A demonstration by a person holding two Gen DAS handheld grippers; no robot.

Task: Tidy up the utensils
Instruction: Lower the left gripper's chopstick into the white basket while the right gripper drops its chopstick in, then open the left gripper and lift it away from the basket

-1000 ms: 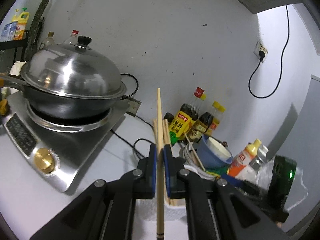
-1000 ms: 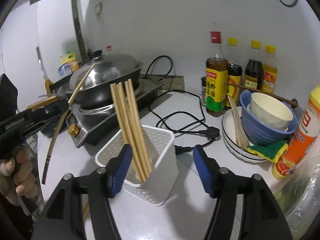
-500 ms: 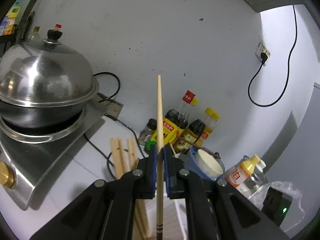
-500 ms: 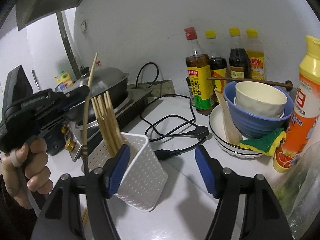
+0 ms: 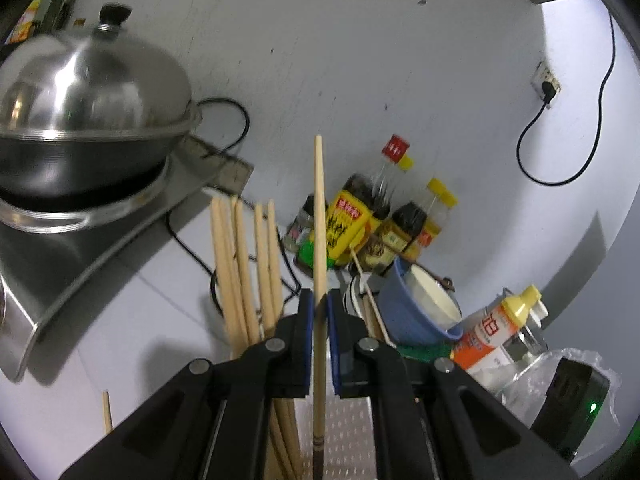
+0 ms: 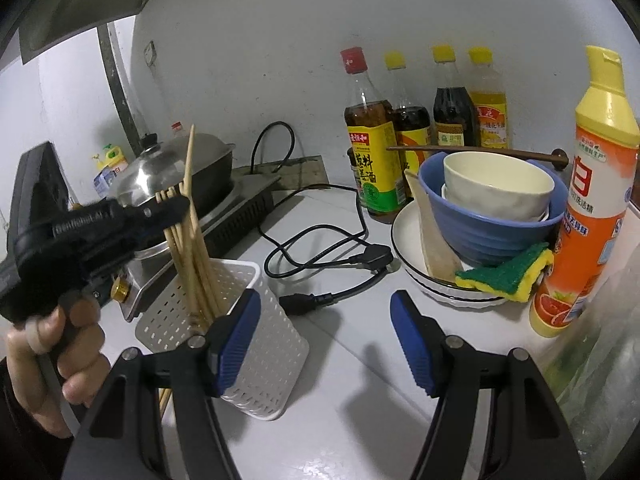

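My left gripper (image 5: 319, 312) is shut on a single wooden chopstick (image 5: 319, 240) and holds it upright over the white perforated holder (image 6: 276, 344). In the right wrist view the left gripper (image 6: 176, 206) sits just above the holder, with the chopstick's (image 6: 188, 168) lower end among the several chopsticks (image 6: 196, 264) standing inside. Those chopsticks (image 5: 244, 272) lean left of my fingers in the left wrist view. My right gripper (image 6: 324, 334) is open and empty, its left finger (image 6: 236, 336) beside the holder's right side. Another chopstick (image 5: 106, 416) lies on the counter.
A lidded wok (image 5: 80, 120) sits on an induction cooker at the left. Sauce bottles (image 6: 372, 152) line the wall. Stacked bowls (image 6: 492, 208) on a plate with a sponge (image 6: 504, 276) and a detergent bottle (image 6: 592, 200) stand right. A black power cord (image 6: 320, 256) lies behind the holder.
My left gripper has come down over the holder with the chopstick, whose lower end now sits among the others. The right gripper has moved slightly closer to the holder.
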